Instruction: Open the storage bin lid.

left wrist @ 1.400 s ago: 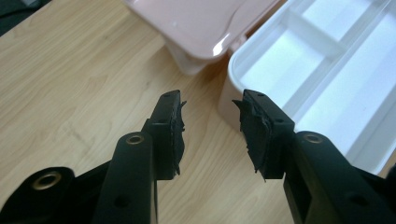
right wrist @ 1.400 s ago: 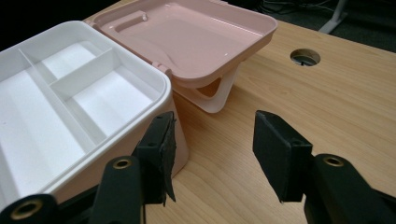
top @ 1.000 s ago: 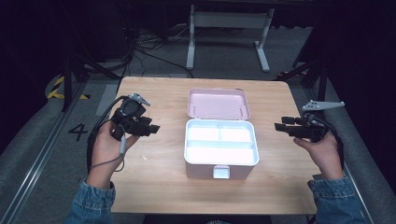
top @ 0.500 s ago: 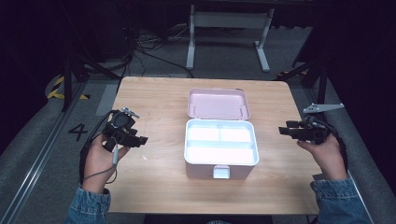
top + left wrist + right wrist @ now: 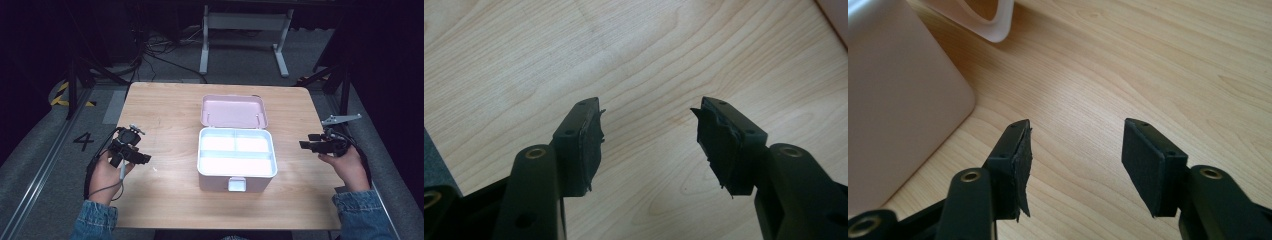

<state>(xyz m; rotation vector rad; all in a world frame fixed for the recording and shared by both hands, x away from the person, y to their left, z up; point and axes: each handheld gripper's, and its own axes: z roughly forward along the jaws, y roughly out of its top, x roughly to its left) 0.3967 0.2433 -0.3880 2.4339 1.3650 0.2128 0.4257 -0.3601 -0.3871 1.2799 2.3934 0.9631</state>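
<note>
Two open compartments in the pink box (image 5: 236,159) appear from above.

One wooden table (image 5: 170,110), frame centre. One pink box (image 5: 236,157), lid open, centre; three compartments inside, two upper, one long lower. Two grippers: left gripper (image 5: 145,159) lower left, right gripper (image 5: 303,144) right edge. Two hands, two denim sleeves, bottom corners.
</note>
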